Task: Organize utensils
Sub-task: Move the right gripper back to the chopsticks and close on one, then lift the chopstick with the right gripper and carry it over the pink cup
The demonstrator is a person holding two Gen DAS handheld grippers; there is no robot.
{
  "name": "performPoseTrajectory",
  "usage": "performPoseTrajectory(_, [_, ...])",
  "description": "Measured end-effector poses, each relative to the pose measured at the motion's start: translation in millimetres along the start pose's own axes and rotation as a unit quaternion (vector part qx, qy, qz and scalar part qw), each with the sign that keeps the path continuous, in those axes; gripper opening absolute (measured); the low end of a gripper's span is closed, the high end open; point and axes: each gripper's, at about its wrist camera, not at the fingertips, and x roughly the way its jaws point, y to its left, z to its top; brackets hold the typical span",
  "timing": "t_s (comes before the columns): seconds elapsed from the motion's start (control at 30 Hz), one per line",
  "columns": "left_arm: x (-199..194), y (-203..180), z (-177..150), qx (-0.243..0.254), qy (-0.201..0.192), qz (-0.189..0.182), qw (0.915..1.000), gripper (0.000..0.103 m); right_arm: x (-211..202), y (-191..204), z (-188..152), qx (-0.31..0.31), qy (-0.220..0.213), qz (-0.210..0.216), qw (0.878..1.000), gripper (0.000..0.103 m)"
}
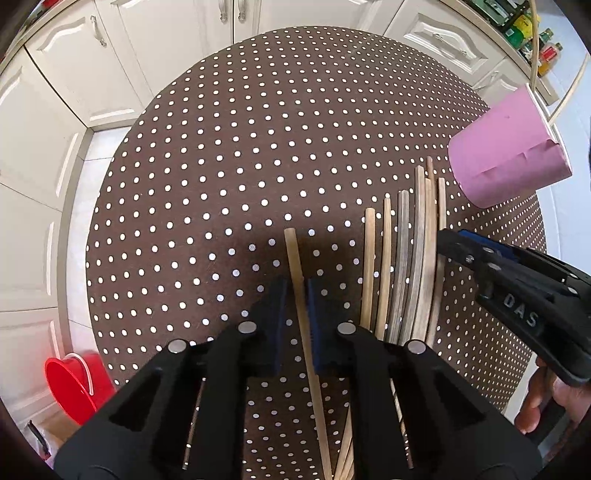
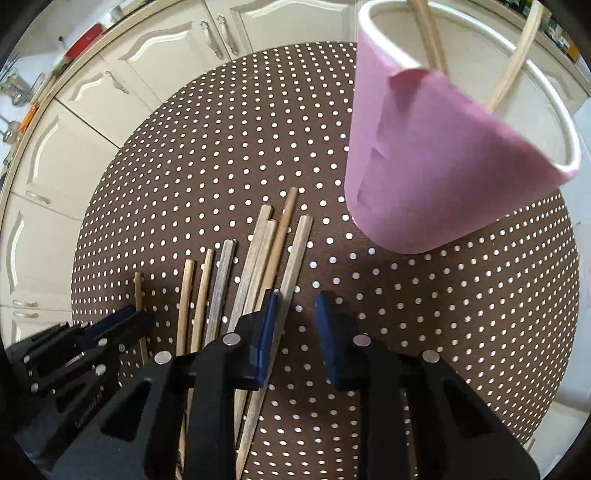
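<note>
Lying between hand-held gripper pads: chopstick

- "DAS" stands in raised letters on the black body of the right gripper, seen in the left wrist view; the word runs on toward the frame's edge and its remaining letters cannot be read.
- A line of small pale lettering runs along the black body of the left gripper, seen in the right wrist view; it is too small and blurred to read.
- Packages on the shelf at the upper right of the left wrist view carry coloured labels, but none can be read.
</note>
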Motion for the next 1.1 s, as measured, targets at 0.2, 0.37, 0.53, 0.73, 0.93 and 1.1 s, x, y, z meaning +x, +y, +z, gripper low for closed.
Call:
performPoseTrajectory(0.2, [-3.6,11.7,-3.2,-0.010,0.000,-0.013,0.9999,0.006,1.8,1.7,10.9,0.011,-0.009,-0.015,1.000,0.009])
performPoseTrajectory(0.37, [-11.0,23.6,-7.3,-0.031,0.000,-0.054,0.9981,0.005,-3.2,-11.9,18.8,0.029,-0.003,0.038,0.999,0.005])
performPoseTrajectory(0.53, [-36.8,30.4,-8.0,-0.047,-0.022,-0.079,0.9955,0.005,-24.6,-14.6,15.2,0.022,-0.018,0.081,0.996,0.005])
performPoseTrajectory(0.73, [-93.6,26.9,1.8,-0.053,-0.084,-0.085,0.9914,0.005,-69.4,-5.0,7.2,-0.016,-0.060,0.126,0.990,0.005])
performPoseTrajectory(0.93, [-149.1,20.3,8.3,-0.064,-0.150,-0.079,0.9835,0.005,-120.2,-5.5,7.2,-0.053,-0.106,0.164,0.979,0.005])
performPoseTrajectory(1.1, [-183.9,-0.1,11.0,-0.071,-0.191,-0.076,0.9761,0.005,-153.6,-12.0,7.2,-0.079,-0.139,0.179,0.971,0.005])
